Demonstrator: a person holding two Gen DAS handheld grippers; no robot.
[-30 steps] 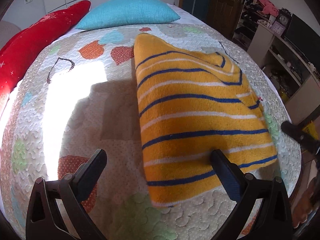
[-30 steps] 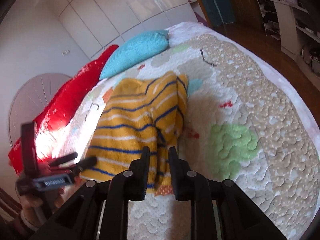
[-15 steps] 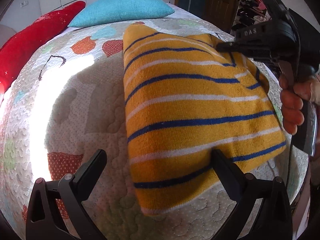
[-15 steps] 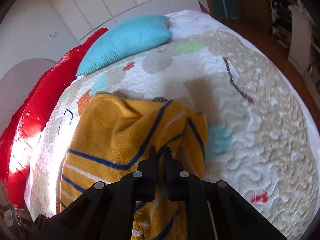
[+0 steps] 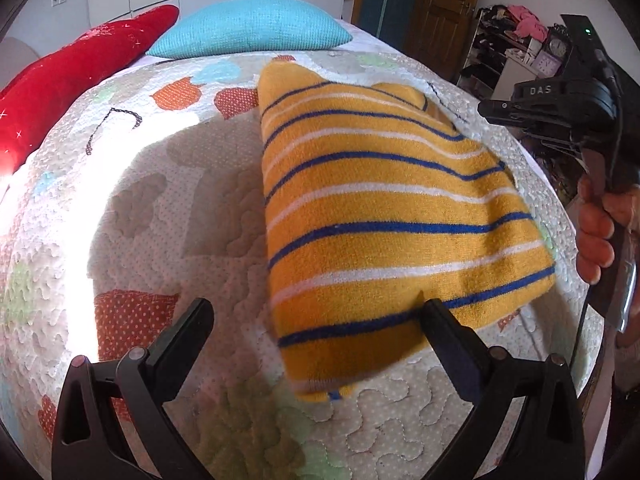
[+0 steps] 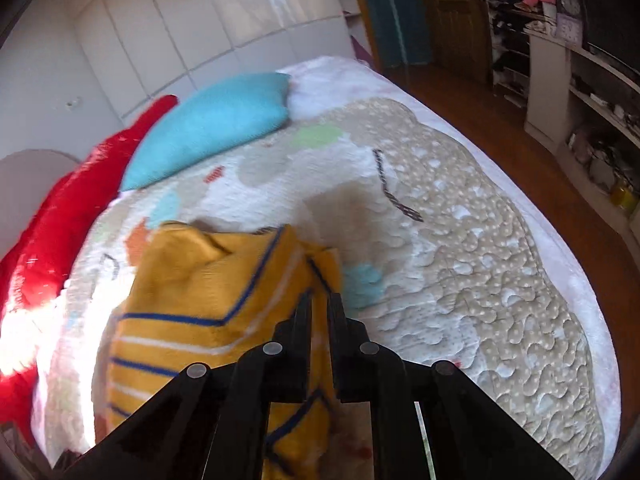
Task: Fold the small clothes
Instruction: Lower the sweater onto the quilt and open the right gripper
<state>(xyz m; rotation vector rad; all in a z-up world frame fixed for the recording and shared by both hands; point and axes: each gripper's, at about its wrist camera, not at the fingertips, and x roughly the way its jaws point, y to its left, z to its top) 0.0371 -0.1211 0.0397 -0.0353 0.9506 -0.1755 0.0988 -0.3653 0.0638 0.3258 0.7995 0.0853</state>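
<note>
A yellow garment with blue and white stripes (image 5: 384,216) lies folded on the quilted bed cover (image 5: 160,208). It also shows in the right wrist view (image 6: 208,300). My left gripper (image 5: 316,320) is open wide just above the garment's near edge, with its right finger (image 5: 444,332) against the cloth. My right gripper (image 6: 319,308) has its jaws nearly shut above the garment's right edge; no cloth shows between the tips. Its body shows at the right of the left wrist view (image 5: 560,100), held in a hand.
A turquoise pillow (image 5: 252,28) and a red pillow (image 5: 76,76) lie at the head of the bed. White wardrobes stand behind. Shelves with clutter (image 6: 580,92) and a wooden floor (image 6: 500,128) lie beyond the bed's right edge.
The right gripper swept from the garment's near corner up over its right side, then drew back to the right and higher. The garment's right flap now lies flat. The left gripper stayed open.
</note>
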